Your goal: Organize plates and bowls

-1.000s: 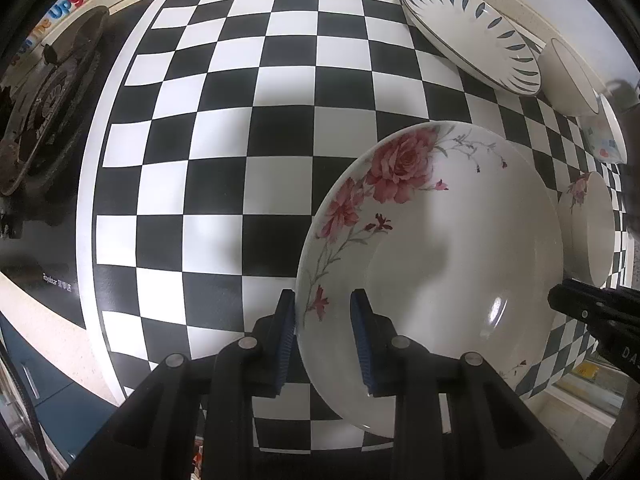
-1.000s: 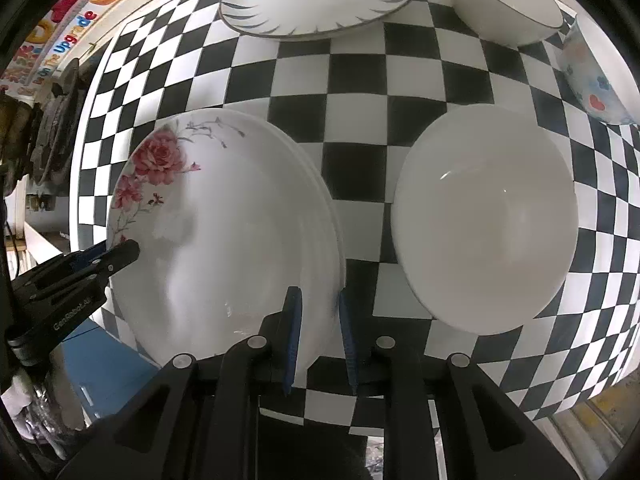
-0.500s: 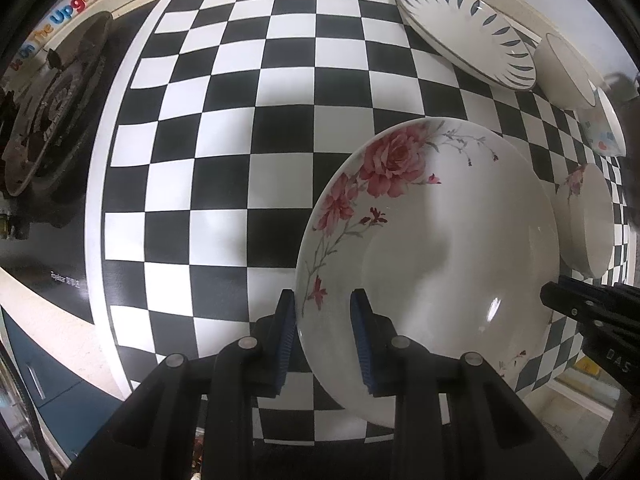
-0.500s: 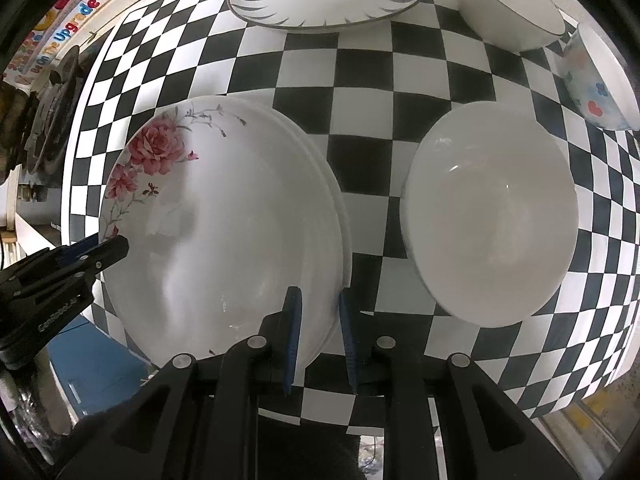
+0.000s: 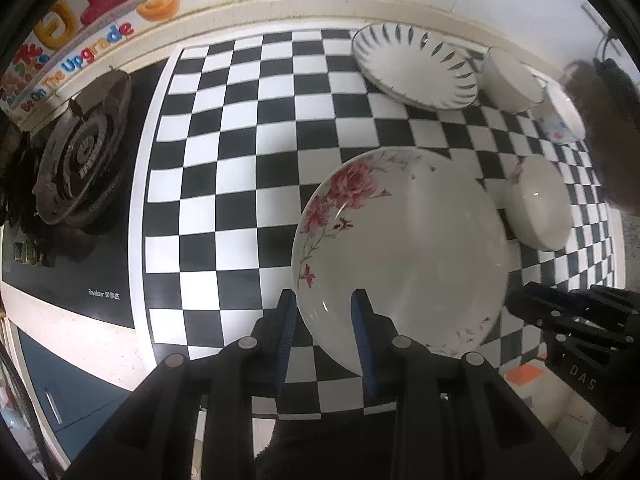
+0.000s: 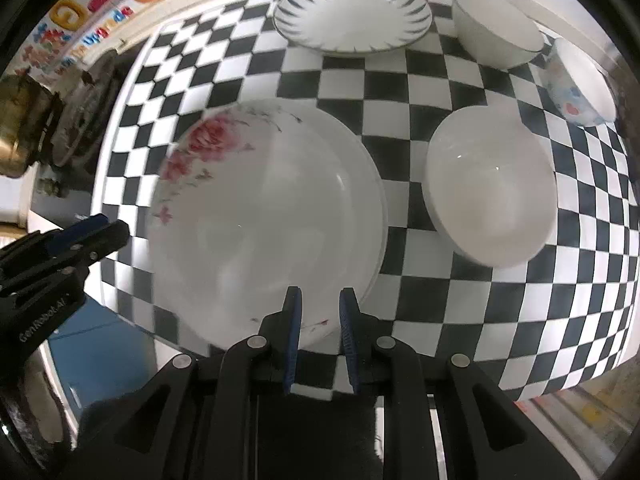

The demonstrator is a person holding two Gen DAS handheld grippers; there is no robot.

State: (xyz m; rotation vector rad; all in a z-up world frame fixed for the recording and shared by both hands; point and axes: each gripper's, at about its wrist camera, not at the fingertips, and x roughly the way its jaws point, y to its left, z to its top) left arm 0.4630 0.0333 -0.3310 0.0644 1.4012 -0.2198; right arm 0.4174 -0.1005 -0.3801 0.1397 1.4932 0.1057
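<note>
- Two grippers met on one dish: the left gripper (image 5: pixel 323 330) had the rose plate's (image 5: pixel 404 248) near rim between its narrow jaws, while the right gripper (image 6: pixel 319 332) pinched the opposite rim.
- Only the left wrist view caught the stove burner (image 5: pixel 82 152), far to that gripper's left.
- White, pink roses, lifted above the checkered mat (image 5: pixel 248 168).
- Ahead right, the white bowl (image 6: pixel 491 184) sat empty.
</note>
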